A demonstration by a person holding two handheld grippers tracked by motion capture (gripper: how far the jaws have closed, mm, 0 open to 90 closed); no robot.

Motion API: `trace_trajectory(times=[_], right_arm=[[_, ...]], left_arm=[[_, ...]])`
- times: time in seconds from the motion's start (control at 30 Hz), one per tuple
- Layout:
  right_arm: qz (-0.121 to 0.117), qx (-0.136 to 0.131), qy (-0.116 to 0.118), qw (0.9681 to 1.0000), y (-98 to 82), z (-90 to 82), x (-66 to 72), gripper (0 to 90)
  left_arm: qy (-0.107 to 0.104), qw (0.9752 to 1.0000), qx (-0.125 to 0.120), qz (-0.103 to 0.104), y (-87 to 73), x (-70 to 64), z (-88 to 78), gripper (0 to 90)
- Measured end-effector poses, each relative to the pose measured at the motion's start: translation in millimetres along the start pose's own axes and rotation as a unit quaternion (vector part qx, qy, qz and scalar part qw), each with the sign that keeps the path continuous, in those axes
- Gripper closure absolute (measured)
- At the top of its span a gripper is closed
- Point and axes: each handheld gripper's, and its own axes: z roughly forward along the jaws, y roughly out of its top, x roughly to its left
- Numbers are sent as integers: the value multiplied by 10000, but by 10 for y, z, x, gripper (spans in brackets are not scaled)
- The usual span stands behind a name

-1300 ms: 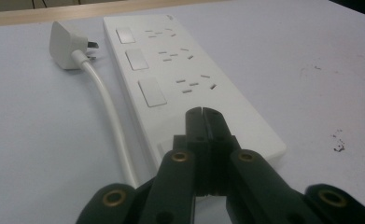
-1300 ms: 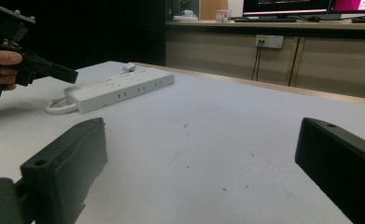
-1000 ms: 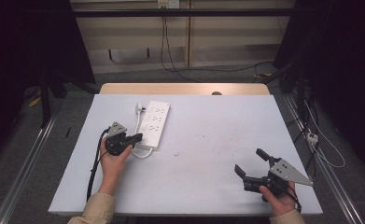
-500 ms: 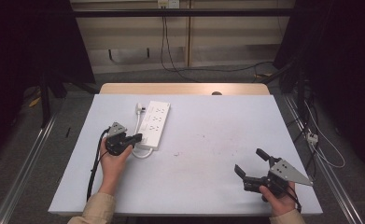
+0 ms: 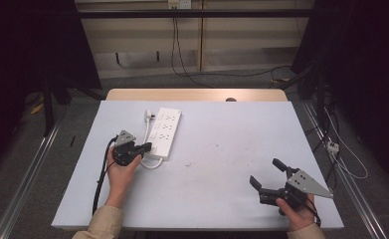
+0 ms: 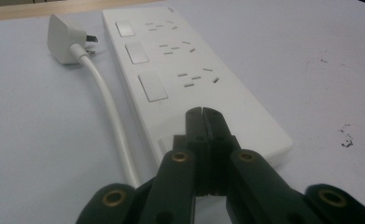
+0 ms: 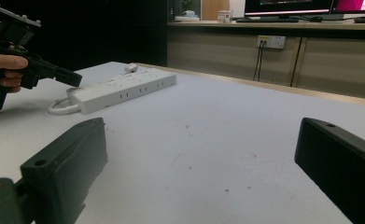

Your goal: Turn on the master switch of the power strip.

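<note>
Pressed flat together with nothing between them, the jaws of the left gripper (image 6: 202, 114) hang over the near end of the white power strip (image 6: 189, 79); whether their tips touch its top face cannot be told. In the high view the left gripper (image 5: 145, 147) sits at the strip's (image 5: 165, 132) near left corner, held in the person's left hand (image 5: 121, 167). The strip lies flat on the left half of the pale counter (image 5: 222, 164), its long side running away from the person, with three switches and three socket groups facing up. Its white cord (image 6: 110, 116) runs along the strip's side to the plug (image 6: 66, 37), which lies on the counter beside the far end. The right gripper (image 5: 266, 178) is well apart, near the counter's front right corner, its jaws spread wide and empty above the bare surface.
</note>
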Motion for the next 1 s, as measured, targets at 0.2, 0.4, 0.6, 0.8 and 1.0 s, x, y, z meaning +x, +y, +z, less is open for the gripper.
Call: trace_trajectory(times=[0.2, 0.4, 0.6, 0.8, 1.0], right_arm=[[-1, 3, 5, 10000, 0, 0, 1, 21], [0, 3, 2, 10000, 0, -1, 0, 21], [10, 2, 4, 10000, 0, -3, 1, 21], [10, 3, 3, 10000, 0, -4, 2, 21], [19, 6, 7, 10000, -1, -3, 5, 21]], left_arm=[[-5, 10000, -14, 3, -2, 1, 3, 900], [24, 10000, 27, 41, -9, 3, 13, 900], [5, 10000, 8, 58, -12, 0, 19, 900], [33, 9999, 48, 103, -13, 0, 21, 900], [32, 9999, 51, 96, -17, -3, 28, 900]])
